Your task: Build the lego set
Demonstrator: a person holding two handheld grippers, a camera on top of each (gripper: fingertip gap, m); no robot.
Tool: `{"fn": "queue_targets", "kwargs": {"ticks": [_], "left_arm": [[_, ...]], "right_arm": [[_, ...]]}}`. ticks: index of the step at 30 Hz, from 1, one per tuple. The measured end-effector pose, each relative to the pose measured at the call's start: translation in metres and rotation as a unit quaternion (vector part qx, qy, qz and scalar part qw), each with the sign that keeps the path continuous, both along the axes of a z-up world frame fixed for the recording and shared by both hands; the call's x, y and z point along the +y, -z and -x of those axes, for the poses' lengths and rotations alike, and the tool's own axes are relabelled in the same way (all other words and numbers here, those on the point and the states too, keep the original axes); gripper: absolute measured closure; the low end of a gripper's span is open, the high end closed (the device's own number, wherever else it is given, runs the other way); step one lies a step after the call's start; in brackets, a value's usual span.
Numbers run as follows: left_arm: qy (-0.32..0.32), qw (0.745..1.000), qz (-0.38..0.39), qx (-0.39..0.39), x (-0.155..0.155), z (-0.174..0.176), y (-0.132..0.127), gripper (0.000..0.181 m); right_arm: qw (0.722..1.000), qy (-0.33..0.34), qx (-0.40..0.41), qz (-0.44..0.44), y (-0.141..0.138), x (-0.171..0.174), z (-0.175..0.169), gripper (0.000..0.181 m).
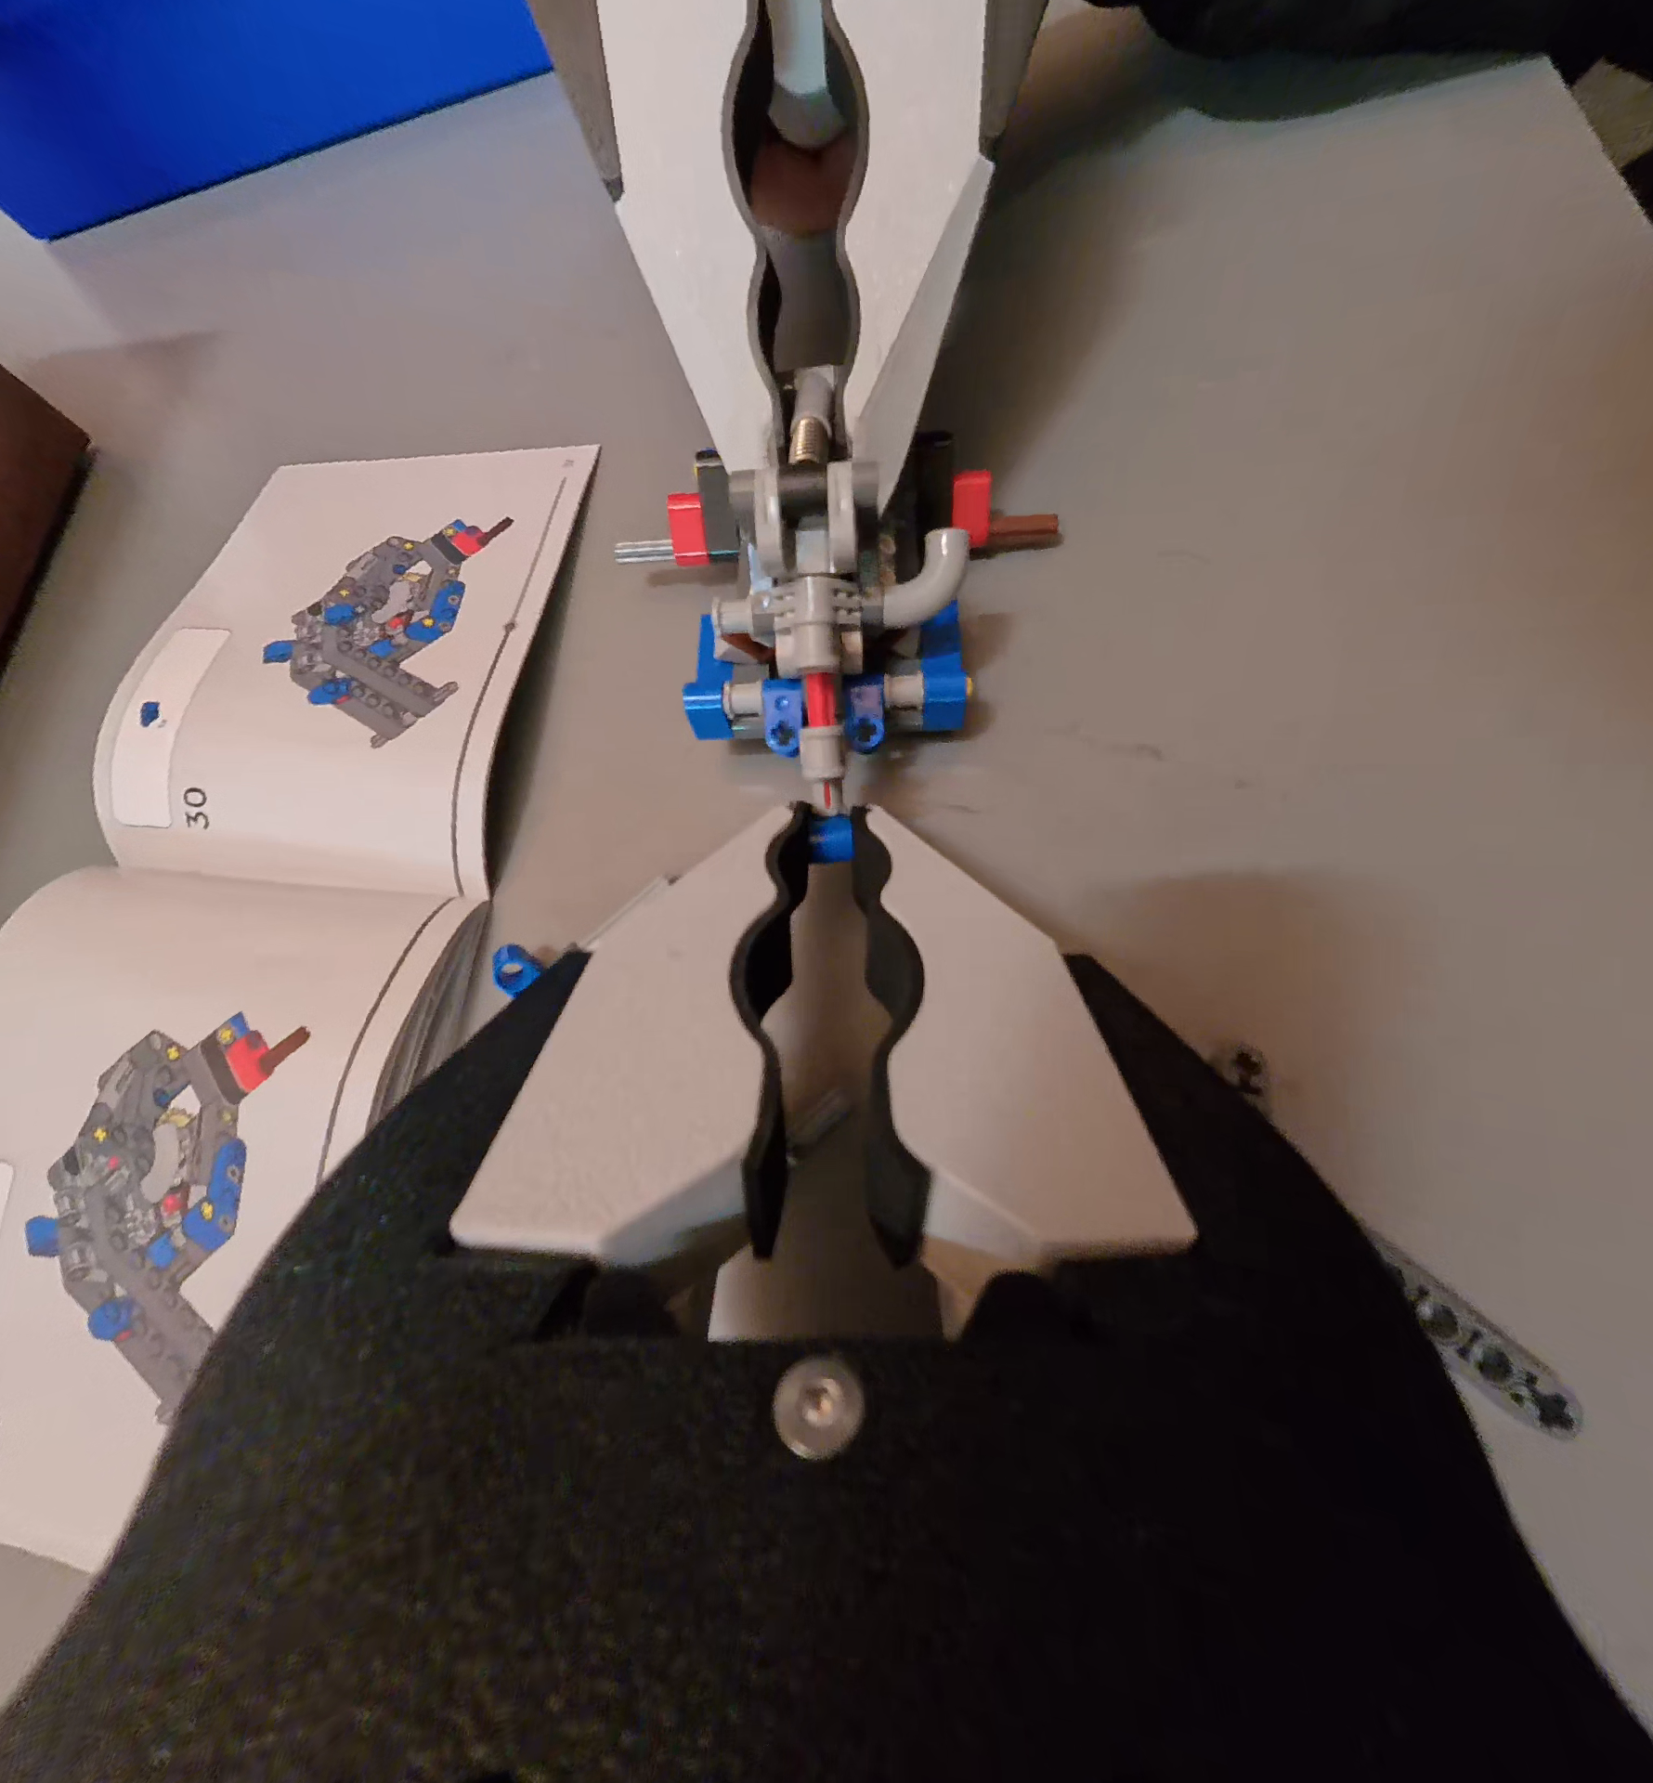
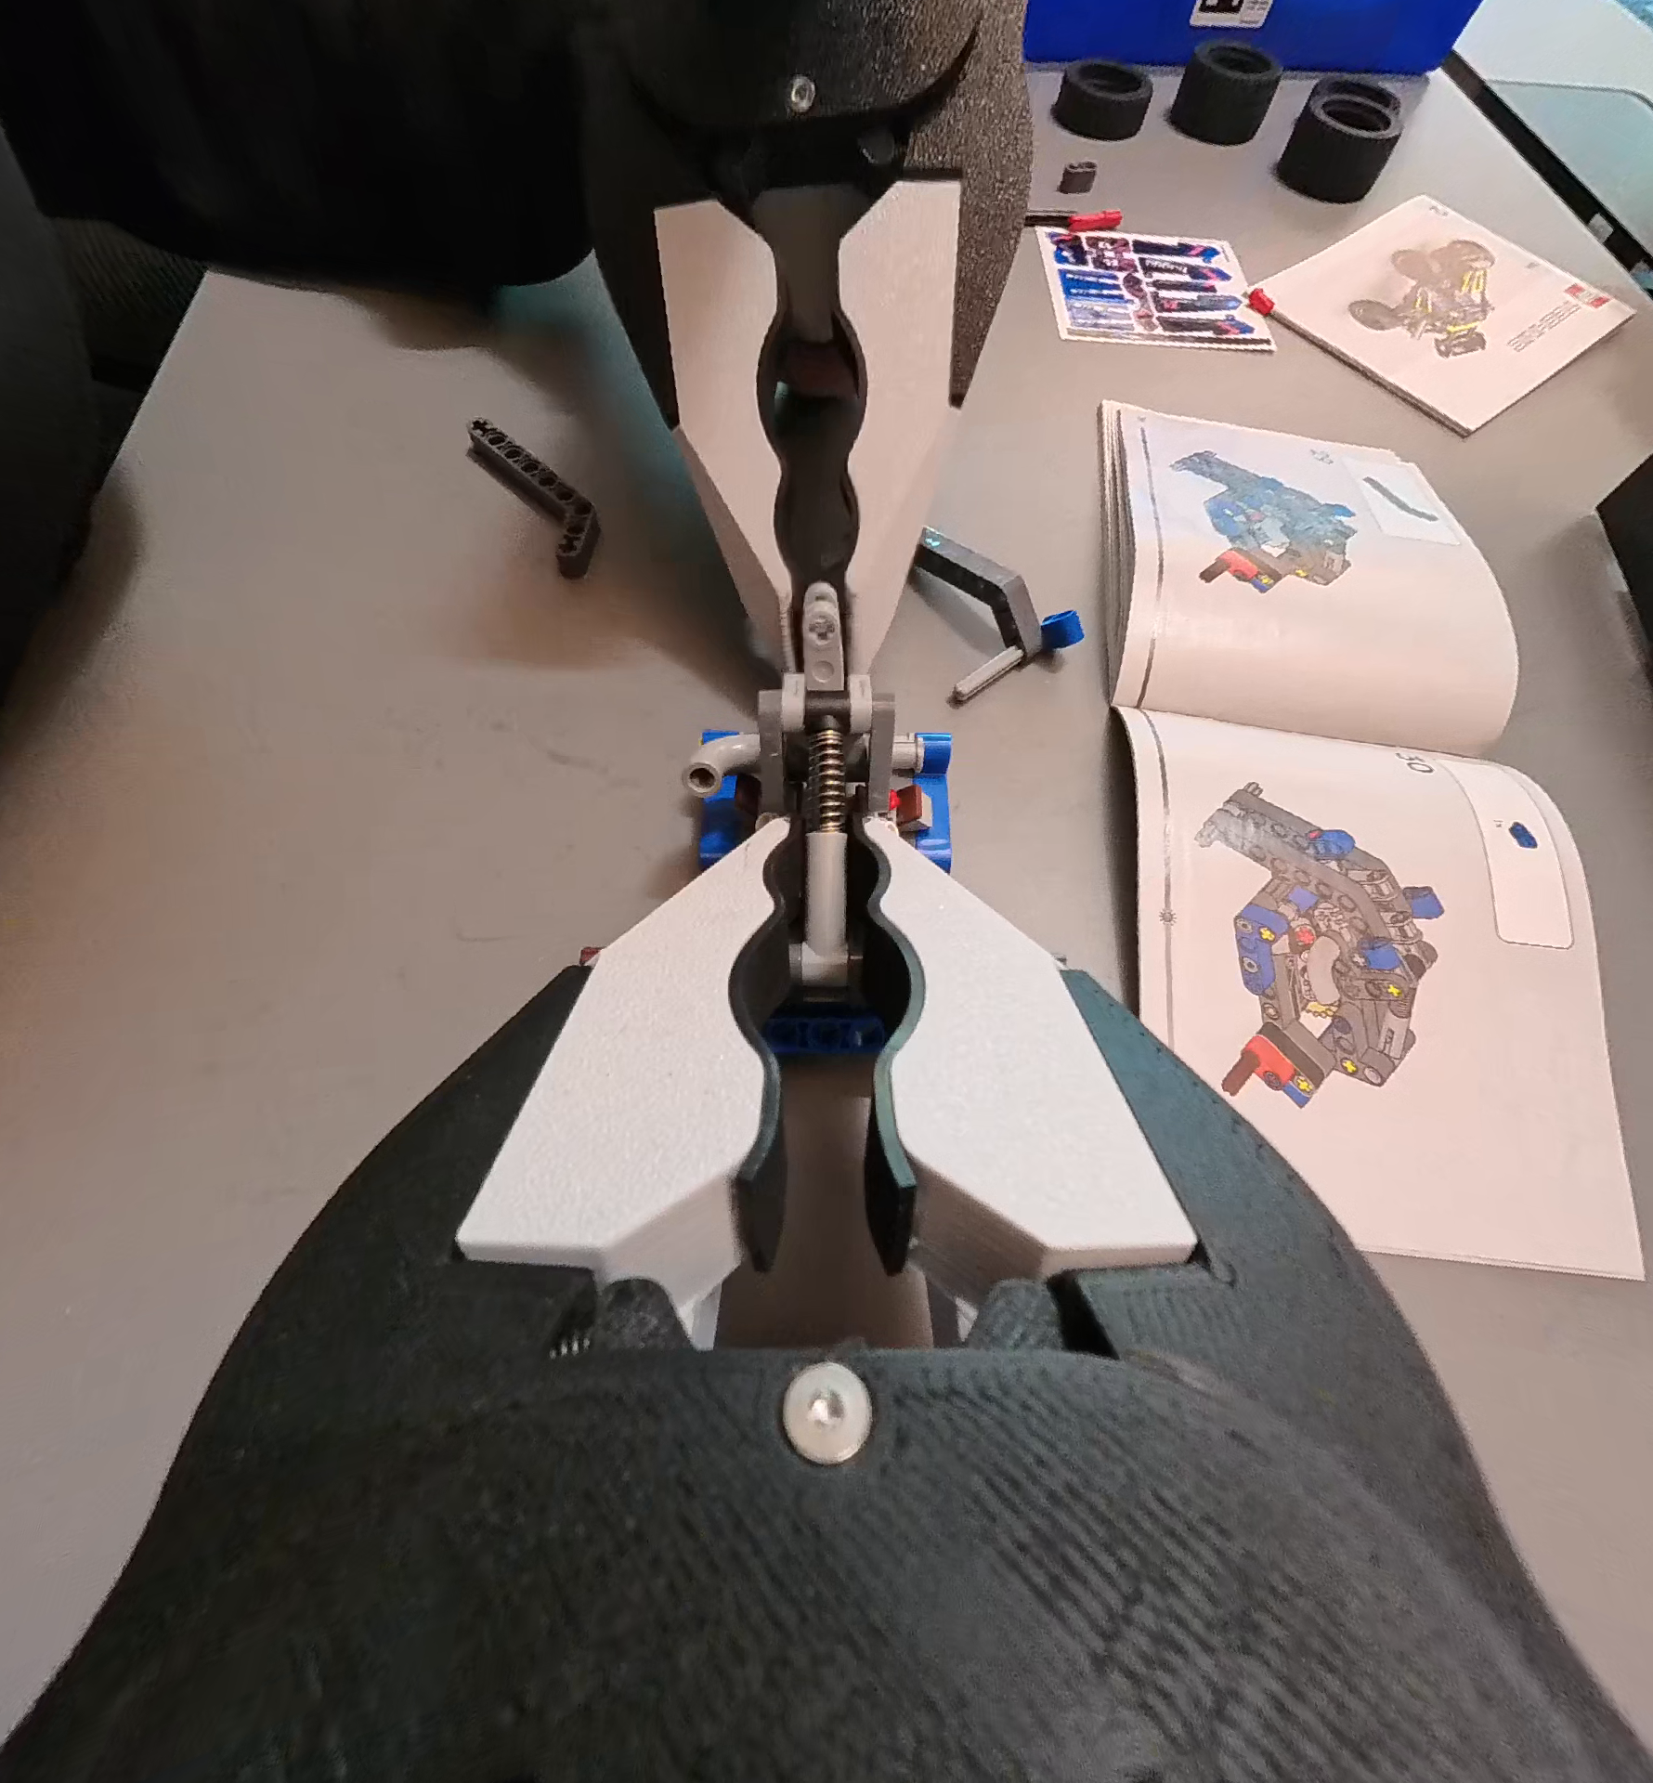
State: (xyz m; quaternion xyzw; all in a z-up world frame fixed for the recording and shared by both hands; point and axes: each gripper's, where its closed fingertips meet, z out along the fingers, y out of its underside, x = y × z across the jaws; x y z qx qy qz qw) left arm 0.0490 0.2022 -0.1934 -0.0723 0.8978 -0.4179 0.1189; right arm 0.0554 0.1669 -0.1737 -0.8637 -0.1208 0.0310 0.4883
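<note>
The partly built model point(image 1: 827, 617) of grey, blue and red pieces rests on the grey table point(image 1: 1286, 675). My right gripper point(image 2: 823, 832) is shut on the model's grey spring strut point(image 2: 825, 868); in the left wrist view the right gripper point(image 1: 808, 434) comes in from the top. My left gripper point(image 1: 827, 818) is shut on a small blue piece point(image 1: 830, 837), just short of the red axle tip point(image 1: 832, 793) that sticks out of the model. In the right wrist view the left gripper point(image 2: 821, 656) faces mine across the model point(image 2: 823, 762); the blue piece is hidden there.
An open instruction booklet point(image 1: 321, 675) point(image 2: 1334, 868) lies beside the model. A black angled beam point(image 2: 538, 492), a dark grey beam with a blue pin point(image 2: 987, 589), a sticker sheet point(image 2: 1151, 285), a second booklet point(image 2: 1440, 309), three tyres point(image 2: 1228, 92) and a blue box point(image 2: 1238, 29) sit farther off. My right fingertips sit around 5 cm from my left ones.
</note>
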Motion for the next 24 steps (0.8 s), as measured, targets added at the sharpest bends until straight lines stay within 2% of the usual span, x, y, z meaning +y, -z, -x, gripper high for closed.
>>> {"fn": "queue_targets", "kwargs": {"ticks": [5, 24], "left_arm": [[0.0, 1.0, -0.021, -0.022, -0.0003, -0.0001, 0.0042, 0.175], [0.001, 0.999, -0.029, -0.013, 0.0008, -0.0026, 0.0067, 0.177]], "right_arm": [[1.0, 0.0, 0.003, 0.0, -0.0001, -0.0001, 0.0, 0.175], [1.0, -0.001, 0.011, 0.003, 0.0001, -0.0002, -0.0006, 0.175]]}}
